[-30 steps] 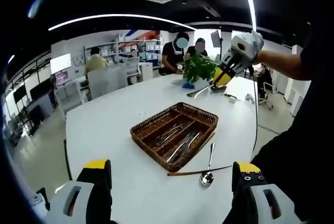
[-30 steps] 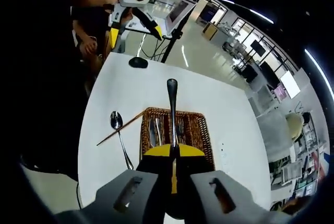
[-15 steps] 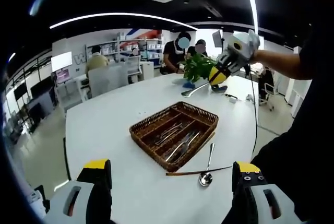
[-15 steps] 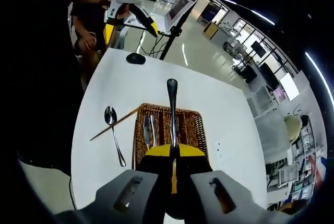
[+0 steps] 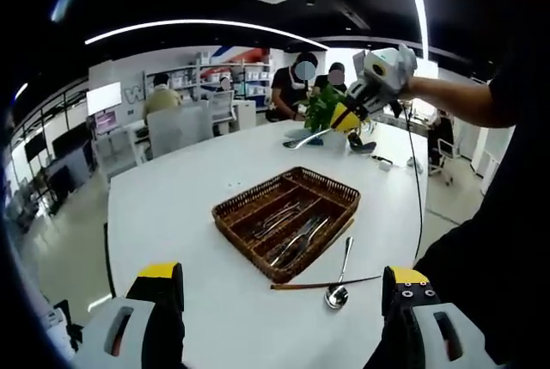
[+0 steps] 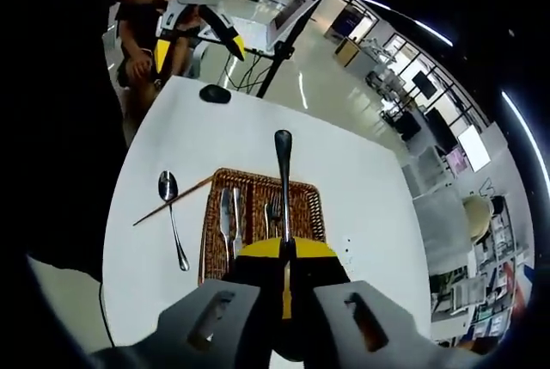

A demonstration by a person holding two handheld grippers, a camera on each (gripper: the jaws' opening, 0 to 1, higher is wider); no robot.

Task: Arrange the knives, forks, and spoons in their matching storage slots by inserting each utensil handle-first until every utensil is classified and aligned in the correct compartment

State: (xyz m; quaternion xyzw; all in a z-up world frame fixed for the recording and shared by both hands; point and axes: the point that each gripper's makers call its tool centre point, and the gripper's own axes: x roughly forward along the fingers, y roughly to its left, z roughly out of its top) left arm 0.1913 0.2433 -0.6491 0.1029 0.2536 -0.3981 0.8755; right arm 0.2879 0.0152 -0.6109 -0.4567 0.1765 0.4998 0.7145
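A brown wicker basket point(image 5: 256, 191) with long compartments sits mid-table, several metal utensils point(image 5: 292, 236) lying in it. A spoon point(image 5: 339, 279) and a thin wooden stick point(image 5: 326, 283) lie on the table beside its near corner. My left gripper point(image 5: 279, 300) is open and empty, low at the table's near edge. My right gripper point(image 5: 344, 118) hovers high beyond the basket, shut on a metal utensil point(image 5: 305, 137). In the right gripper view, the right gripper point(image 6: 284, 249) holds that utensil point(image 6: 283, 184) handle-forward above the basket point(image 6: 258, 174). The spoon point(image 6: 172, 218) lies to the left and the left gripper point(image 6: 198, 42) is at the top.
The white table point(image 5: 172, 206) is wide and rounded. A potted plant point(image 5: 322, 111) and a small black object point(image 6: 214, 94) stand on it, away from the basket. People sit at the far end, with chairs point(image 5: 176, 132) around. A black stand point(image 6: 284, 51) rises off the table's side.
My right gripper has carried the utensil leftward in the left gripper view, over the table's far side. In its own view the basket has slid left and down. The left gripper has stayed still.
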